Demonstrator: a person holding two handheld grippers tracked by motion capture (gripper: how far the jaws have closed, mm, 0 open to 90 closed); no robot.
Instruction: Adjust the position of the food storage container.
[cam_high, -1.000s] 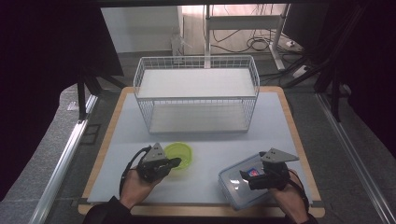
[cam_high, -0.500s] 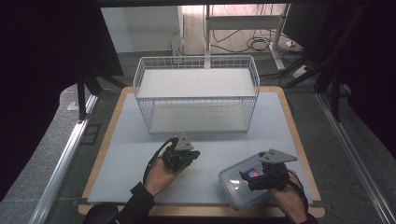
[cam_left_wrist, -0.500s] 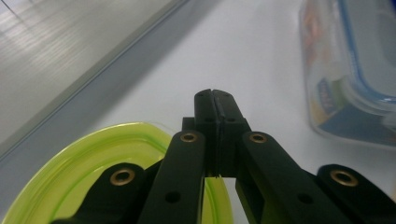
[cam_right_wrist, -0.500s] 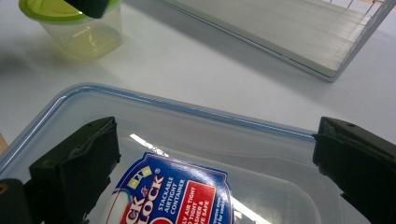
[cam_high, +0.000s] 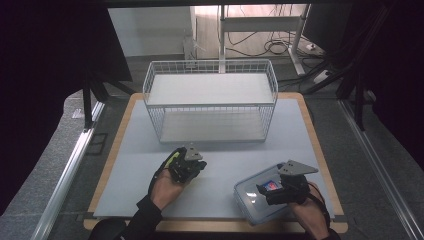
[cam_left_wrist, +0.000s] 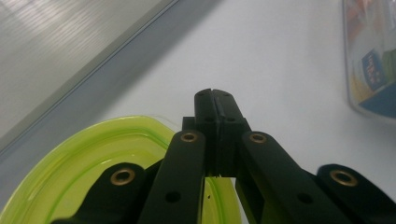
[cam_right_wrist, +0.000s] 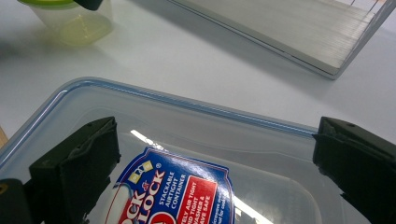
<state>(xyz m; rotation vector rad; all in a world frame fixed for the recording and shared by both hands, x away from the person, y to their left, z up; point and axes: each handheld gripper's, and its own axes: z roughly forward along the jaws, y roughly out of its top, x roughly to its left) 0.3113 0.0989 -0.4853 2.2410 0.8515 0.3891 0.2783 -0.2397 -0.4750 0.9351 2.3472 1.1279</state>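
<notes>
Right now my left gripper (cam_high: 189, 165) has its jaws pressed fully together on the rim of the small round container with the lime-green lid (cam_left_wrist: 93, 172); in the left gripper view the black tips meet with no gap, and the lid edge runs in under them. In the right gripper view that translucent tub (cam_right_wrist: 74, 21) appears off the white table mat (cam_high: 225, 165), its shadow lying beneath it, in front of the white wire basket (cam_high: 210, 102).

My right gripper (cam_high: 270, 190) sits over the clear rectangular lock-lid box with the blue label (cam_right_wrist: 177, 186), jaws spread wide to either side of its lid and pressing on nothing.

My worry is the left hold. I have the container by one thin edge, so its weight hangs off to the side; a quick swing could twist it out of the jaws, or pop the lid loose and drop the tub. If I carry it toward the basket, I judge the hanging body could catch the wire rim. On the right, closing without centring could skate the smooth box toward the table's edge.
</notes>
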